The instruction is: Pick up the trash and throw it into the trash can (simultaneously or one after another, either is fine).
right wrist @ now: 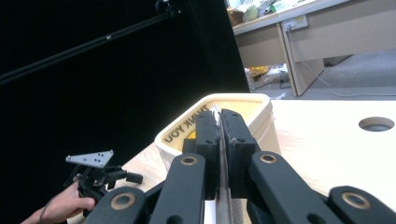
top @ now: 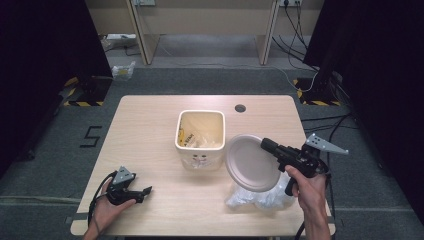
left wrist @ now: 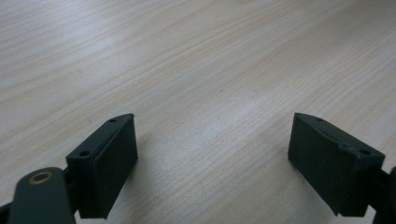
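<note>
High view shows a white paper plate (top: 248, 162) held tilted on edge over the right half of the wooden table (top: 150, 125), its rim clamped by the right gripper (top: 270, 146). The plate's left edge sits just beside a square cream bin (top: 200, 137) standing near the table's middle, with crumpled wrappers inside. Below the plate, a crumpled clear plastic bag (top: 255, 197) lies on the table near the front edge. A round cable hole (top: 240, 108) sits in the tabletop behind the bin.

Right gripper view has the jaws pressed together on the thin plate edge (right wrist: 223, 186), the bin (right wrist: 261, 116) right behind them.

At the front left, the left gripper (top: 142, 191) rests low over the table in the person's left hand (top: 107, 207), well apart from the bin. Left gripper view shows its jaws spread wide with bare wood (left wrist: 210, 70) between them, holding nothing.
</note>
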Available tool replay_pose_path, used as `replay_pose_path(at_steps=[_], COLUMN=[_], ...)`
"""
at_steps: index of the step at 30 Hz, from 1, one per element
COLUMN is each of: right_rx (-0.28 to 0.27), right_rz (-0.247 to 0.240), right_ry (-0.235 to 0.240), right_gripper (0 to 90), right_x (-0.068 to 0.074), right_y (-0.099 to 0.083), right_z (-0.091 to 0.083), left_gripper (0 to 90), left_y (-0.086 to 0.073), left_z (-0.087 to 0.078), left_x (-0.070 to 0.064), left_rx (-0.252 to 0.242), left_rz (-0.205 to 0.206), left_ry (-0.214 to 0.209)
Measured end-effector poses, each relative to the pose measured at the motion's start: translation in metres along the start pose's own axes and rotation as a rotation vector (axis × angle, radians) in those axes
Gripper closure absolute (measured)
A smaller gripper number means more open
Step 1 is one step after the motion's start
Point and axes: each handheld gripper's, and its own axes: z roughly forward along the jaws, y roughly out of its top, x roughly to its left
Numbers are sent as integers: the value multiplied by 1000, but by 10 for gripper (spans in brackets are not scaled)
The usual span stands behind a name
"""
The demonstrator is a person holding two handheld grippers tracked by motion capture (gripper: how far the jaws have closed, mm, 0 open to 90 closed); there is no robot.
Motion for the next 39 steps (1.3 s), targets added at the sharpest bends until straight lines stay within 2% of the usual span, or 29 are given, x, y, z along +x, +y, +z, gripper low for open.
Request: replay_pose_path(at_steps=[9,22,30,39], right_rx=[-36,-29,-37,-37], right_rz=[-18,-34,-32,-21], right_ry=[-8,-5,19,38], right_gripper=[867,867,867,867], right_x=[-5,-7,-7,-10], right_y=[23,47,60,75], right_z=[-2,4,18,42], left_gripper=[147,147,146,146], left_y=[0,0,0,0], left_z=[0,0,0,0], left_x=[0,0,0,0], left_rx=[1,-2,-1,-2], left_rz=[1,-2,-2,-2], left_ry=[0,0,0,0])
